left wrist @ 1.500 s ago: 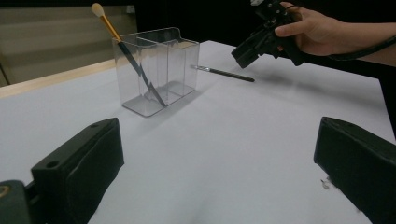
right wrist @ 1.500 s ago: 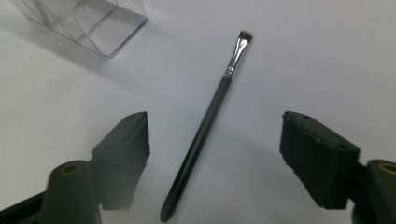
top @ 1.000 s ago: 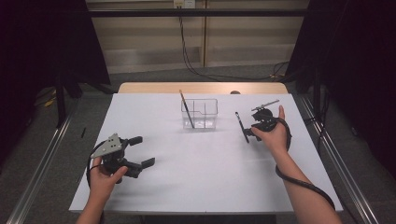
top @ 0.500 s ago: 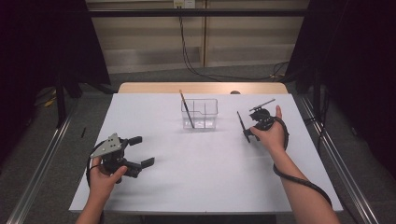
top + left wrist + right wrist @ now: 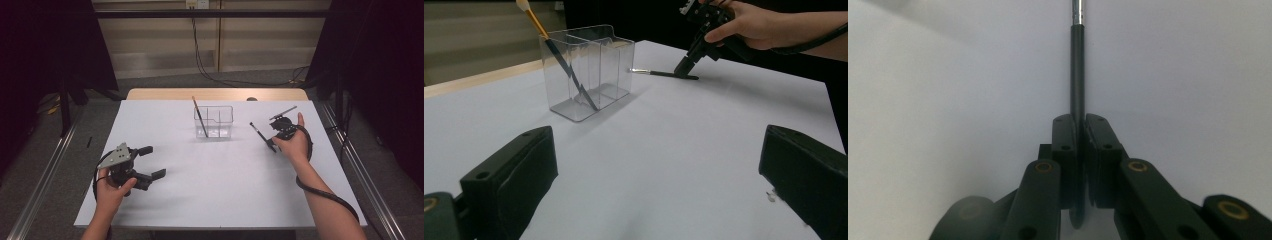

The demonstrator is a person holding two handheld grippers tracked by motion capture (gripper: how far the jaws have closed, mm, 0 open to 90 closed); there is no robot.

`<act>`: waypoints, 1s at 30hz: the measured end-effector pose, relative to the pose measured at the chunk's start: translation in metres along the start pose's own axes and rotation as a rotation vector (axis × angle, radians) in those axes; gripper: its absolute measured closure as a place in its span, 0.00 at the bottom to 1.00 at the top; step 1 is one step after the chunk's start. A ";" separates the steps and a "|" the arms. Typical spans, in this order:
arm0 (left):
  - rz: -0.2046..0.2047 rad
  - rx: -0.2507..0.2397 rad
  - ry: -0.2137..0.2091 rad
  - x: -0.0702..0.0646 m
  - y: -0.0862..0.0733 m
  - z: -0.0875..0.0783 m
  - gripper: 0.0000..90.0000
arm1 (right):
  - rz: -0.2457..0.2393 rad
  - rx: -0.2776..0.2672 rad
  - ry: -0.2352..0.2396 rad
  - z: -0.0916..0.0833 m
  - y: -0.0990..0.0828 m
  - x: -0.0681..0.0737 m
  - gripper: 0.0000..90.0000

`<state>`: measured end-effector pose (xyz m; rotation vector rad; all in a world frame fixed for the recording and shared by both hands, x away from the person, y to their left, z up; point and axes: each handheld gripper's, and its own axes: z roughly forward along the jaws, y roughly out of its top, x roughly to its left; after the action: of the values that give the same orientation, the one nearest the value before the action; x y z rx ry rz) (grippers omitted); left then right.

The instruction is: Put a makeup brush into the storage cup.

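Note:
A clear plastic organiser (image 5: 213, 121) (image 5: 589, 70) stands at the table's back middle, with a gold-handled brush (image 5: 200, 116) (image 5: 559, 55) leaning in its left compartment. To its right a thin black brush (image 5: 258, 131) (image 5: 664, 74) (image 5: 1077, 65) lies flat on the white surface. My right gripper (image 5: 271, 145) (image 5: 686, 67) (image 5: 1081, 130) points down at it; its jaws have just been closing and now pinch the brush's handle end. My left gripper (image 5: 152, 161) (image 5: 654, 185) rests at the front left, jaws wide apart and empty.
The white table cover (image 5: 325, 200) stretches out around both hands. A wooden table edge (image 5: 150, 93) runs along the back. Metal rails (image 5: 45, 170) flank the table, and a black cable (image 5: 325, 192) trails from the right gripper along the forearm.
Both hands have stayed where they were. The right gripper's jaws have drawn together onto the black brush's handle. The organiser and its brush have not moved.

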<state>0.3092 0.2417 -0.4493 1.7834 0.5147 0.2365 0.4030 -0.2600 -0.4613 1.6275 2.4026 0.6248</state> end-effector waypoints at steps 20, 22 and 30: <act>-0.007 -0.004 -0.008 0.000 0.000 0.003 0.03 | 0.001 0.057 -0.019 0.002 0.008 0.002 0.94; -0.013 -0.009 -0.009 0.000 0.001 0.002 0.03 | -0.001 0.057 -0.020 0.002 0.008 0.003 0.94; -0.009 -0.006 -0.007 0.000 0.001 0.002 0.03 | 0.005 -0.008 0.006 0.001 -0.001 -0.001 0.94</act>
<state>0.3103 0.2399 -0.4490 1.7750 0.5164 0.2246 0.4029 -0.2607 -0.4627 1.6311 2.3973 0.6404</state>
